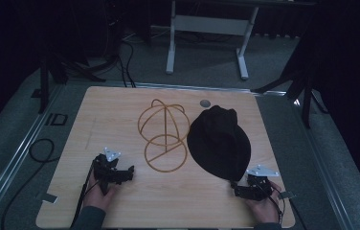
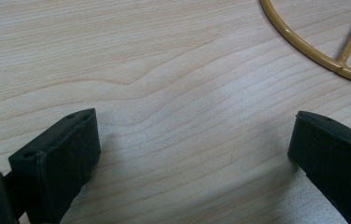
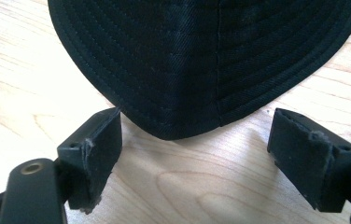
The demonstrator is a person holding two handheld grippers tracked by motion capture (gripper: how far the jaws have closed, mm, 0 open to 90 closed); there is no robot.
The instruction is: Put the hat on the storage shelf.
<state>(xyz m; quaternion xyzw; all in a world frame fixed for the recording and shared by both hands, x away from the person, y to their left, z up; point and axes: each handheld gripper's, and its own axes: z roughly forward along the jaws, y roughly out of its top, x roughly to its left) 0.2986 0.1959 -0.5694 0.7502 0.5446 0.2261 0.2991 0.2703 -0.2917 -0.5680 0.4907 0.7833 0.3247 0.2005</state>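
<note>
A black bucket hat lies flat on the wooden table, right of centre. Beside it on the left stands a gold wire hat stand made of rings and arcs. My right gripper rests at the table's front right, just below the hat's brim. In the right gripper view the jaws stand wide apart, and the brim's edge lies just ahead of the right gripper, touching neither pad. My left gripper sits at the front left, open over bare wood, with the stand's base ring ahead of it.
A small grey disc lies near the table's far edge. Cables trail on the floor at the left. A white desk frame stands beyond the table. Dark tripod legs flank the far corners.
</note>
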